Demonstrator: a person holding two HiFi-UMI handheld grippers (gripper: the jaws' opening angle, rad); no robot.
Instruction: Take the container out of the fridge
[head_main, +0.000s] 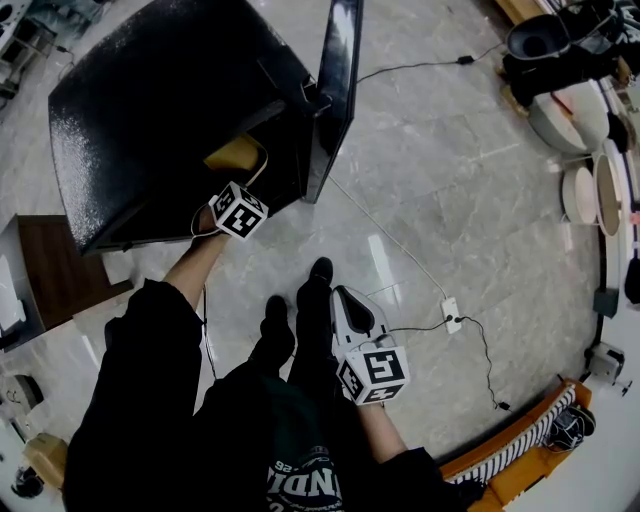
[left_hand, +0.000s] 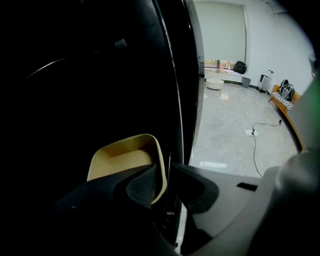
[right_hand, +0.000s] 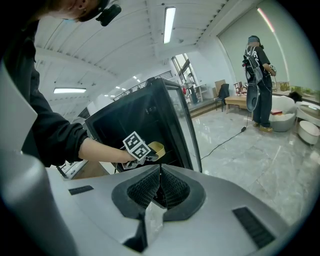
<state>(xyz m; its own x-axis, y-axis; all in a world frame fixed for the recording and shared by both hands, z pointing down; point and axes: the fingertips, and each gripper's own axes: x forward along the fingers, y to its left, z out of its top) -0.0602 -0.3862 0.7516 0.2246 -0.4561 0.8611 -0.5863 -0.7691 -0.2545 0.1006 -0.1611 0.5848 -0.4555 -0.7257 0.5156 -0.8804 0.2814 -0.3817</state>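
Note:
A tan container (head_main: 236, 155) sits inside the black fridge (head_main: 150, 110), whose door (head_main: 338, 90) stands open to the right. My left gripper (head_main: 241, 196) reaches into the opening. In the left gripper view its jaws straddle the near right wall of the container (left_hand: 122, 160): one pad lies inside, the other jaw stands outside with a thin dark gap, so the left gripper (left_hand: 164, 172) is open around the rim. My right gripper (head_main: 343, 296) hangs low by my legs, away from the fridge. In its own view the right gripper (right_hand: 160, 172) is shut on nothing, and the container (right_hand: 156, 147) shows beyond it.
A white power strip (head_main: 451, 314) with cables lies on the marble floor right of my feet. A brown cabinet (head_main: 50, 260) stands left of the fridge. Round white furniture (head_main: 580, 190) lines the right wall. A person (right_hand: 257, 80) stands far off.

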